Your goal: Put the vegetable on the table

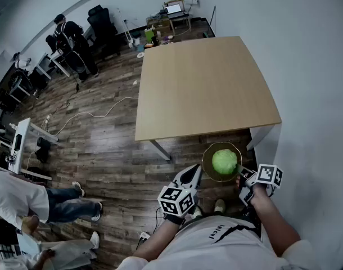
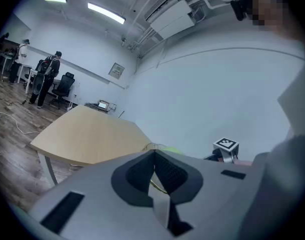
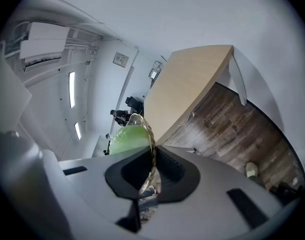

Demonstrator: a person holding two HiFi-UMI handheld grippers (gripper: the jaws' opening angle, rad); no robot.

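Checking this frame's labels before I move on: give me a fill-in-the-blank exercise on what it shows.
1. The right gripper is clamped on the rim of a glass ____.
2. The vegetable in the bowl is ____ in colour.
3. The bowl hangs over the ____, short of the table.
Missing words: bowl; green; floor.

Overhead plus gripper-level; shared table

A round, pale green vegetable sits in a clear, amber-tinted bowl whose rim is pinched by the right tool, held in the air just off the near edge of the pale wooden desk.
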